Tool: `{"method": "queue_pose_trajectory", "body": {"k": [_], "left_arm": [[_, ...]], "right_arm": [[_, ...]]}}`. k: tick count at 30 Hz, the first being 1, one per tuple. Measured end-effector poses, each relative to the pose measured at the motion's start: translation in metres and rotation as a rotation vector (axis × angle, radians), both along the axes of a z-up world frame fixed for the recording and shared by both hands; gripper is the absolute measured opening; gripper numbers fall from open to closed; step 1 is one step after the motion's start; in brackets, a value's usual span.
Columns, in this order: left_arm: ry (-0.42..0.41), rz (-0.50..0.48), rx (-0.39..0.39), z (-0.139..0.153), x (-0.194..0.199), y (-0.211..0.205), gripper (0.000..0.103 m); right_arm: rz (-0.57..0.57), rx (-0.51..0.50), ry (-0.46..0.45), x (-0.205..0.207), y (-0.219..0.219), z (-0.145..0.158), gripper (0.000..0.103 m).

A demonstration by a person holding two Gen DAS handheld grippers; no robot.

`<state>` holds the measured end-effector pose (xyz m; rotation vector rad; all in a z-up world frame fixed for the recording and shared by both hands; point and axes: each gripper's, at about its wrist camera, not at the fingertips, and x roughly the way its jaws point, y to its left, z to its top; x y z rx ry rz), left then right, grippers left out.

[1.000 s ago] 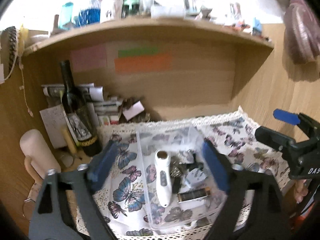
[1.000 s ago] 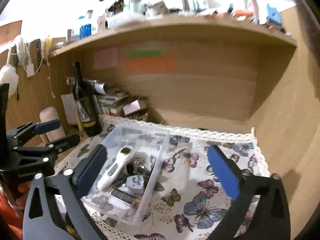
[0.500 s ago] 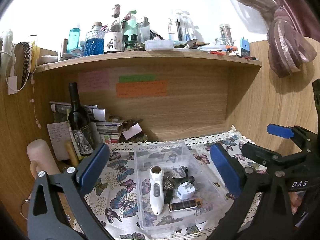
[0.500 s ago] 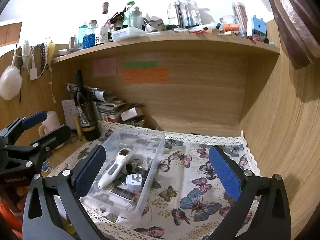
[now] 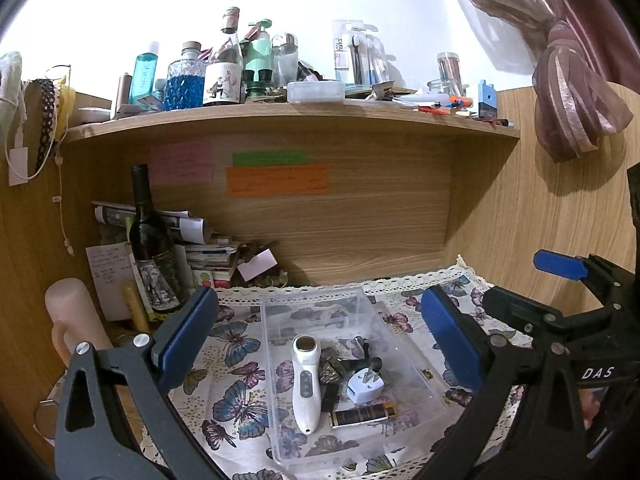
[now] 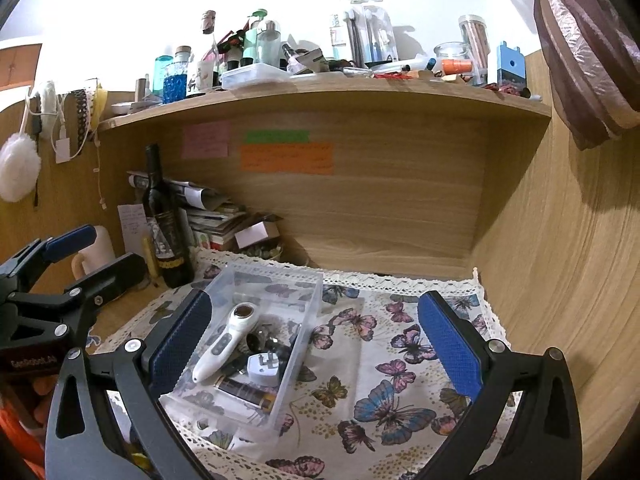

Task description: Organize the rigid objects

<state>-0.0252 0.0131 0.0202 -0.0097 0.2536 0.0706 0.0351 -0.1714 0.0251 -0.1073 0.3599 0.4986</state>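
The clear plastic bin [image 5: 344, 312] sits on the butterfly tablecloth [image 5: 236, 352], beyond and between the left gripper [image 5: 320, 332] fingers, which have just been opening and grip nothing. Inside lie a white handheld device [image 5: 306, 380], a plug adapter [image 5: 366, 384] and, perhaps, a battery [image 5: 362, 414]. The right gripper [image 6: 316, 344] fingers also stand wide and empty, bin by the left one.

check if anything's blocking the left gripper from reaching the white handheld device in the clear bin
Nothing visible does. The left gripper is open with nothing between its jaws, and the white handheld device lies uncovered in the open-topped clear bin, with only the bin's near wall in front.
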Motion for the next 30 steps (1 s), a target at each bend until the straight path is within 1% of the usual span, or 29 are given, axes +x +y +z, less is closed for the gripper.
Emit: {"method": "queue_pose_trajectory", "body": {"k": [30], "left_arm": [[0.023, -0.012, -0.018, -0.0012, 0.0064, -0.0002, 0.103]], "right_arm": [[-0.006, -0.014, -0.006, -0.0008, 0.0021, -0.001, 0.103]]}}
